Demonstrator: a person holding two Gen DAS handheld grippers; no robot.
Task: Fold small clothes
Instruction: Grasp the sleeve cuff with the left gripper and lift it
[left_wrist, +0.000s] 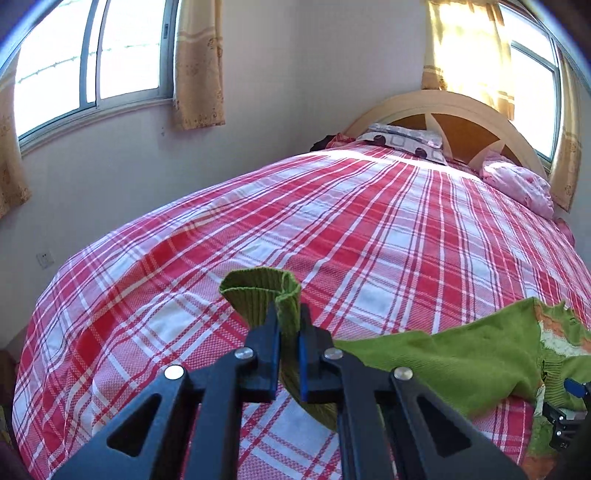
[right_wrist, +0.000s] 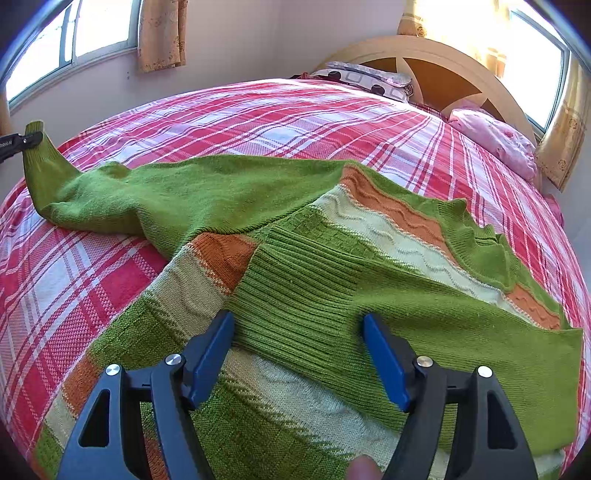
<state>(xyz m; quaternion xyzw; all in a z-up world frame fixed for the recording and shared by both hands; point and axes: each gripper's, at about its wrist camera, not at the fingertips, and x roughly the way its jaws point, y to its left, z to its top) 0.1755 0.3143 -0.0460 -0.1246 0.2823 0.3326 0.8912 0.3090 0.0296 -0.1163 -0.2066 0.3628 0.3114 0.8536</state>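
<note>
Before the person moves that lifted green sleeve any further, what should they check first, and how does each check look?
1. Left gripper has the sleeve cuff: ok, jaws shut on the ribbed cuff.
2. Cuff lifted off the bedspread: ok, the sleeve rises to the gripper.
3. Right gripper clear of the sweater: cannot tell; jaws open over the ribbed panel, contact unclear.
4. Sweater body lying flat: not ok, the collar end is rumpled.
5. Room on the bed to fold: ok, open plaid beyond the sweater.
6. Pillows out of the way: ok, up by the headboard.
</note>
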